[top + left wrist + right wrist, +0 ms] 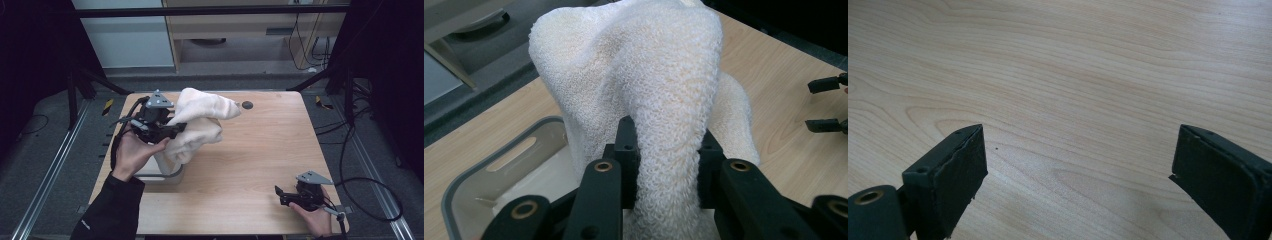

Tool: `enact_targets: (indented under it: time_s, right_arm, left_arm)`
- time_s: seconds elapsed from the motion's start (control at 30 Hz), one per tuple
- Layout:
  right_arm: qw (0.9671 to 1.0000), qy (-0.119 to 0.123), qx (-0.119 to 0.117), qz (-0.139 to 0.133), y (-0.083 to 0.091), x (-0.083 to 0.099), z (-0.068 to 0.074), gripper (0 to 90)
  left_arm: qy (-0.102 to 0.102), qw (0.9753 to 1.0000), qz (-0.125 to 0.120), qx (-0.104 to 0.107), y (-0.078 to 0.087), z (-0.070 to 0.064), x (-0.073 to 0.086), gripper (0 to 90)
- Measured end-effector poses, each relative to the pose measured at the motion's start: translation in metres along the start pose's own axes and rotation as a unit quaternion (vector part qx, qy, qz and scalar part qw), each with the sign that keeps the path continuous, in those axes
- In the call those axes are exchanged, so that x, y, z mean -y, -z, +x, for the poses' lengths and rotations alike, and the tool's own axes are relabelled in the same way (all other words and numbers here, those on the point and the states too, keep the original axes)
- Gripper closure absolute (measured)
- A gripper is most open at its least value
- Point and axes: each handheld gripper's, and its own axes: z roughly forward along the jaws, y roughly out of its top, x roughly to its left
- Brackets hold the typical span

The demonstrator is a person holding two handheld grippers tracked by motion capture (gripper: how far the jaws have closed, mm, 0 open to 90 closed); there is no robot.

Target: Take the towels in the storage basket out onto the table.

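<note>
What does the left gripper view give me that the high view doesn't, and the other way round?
Left gripper view alone: the jaws pinching a fold of the white towel, and the inside of the grey bin below it, with its handle slot.

High view alone: the whole table, the person's hands, and the left gripper raised above the bin near the table's left edge, with the towel draping down from it.

Both: the towel, the bin, the wooden tabletop, and the right gripper resting open, apart from the towel.

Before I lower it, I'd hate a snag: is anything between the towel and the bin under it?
Nothing visible. The towel hangs from the left gripper, straight over the open bin, its lower end already inside.
</note>
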Motion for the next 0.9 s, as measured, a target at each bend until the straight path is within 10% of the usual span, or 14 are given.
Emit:
enact_targets:
  time_s: [0.9]
  right_arm:
    - [1.0,0.004,-0.002,-0.002,0.001,0.0,0.001,7.4]
  left_arm:
    - [-0.032,0.9987,0.009,0.038,-0.032,-0.036,-0.023,71.6]
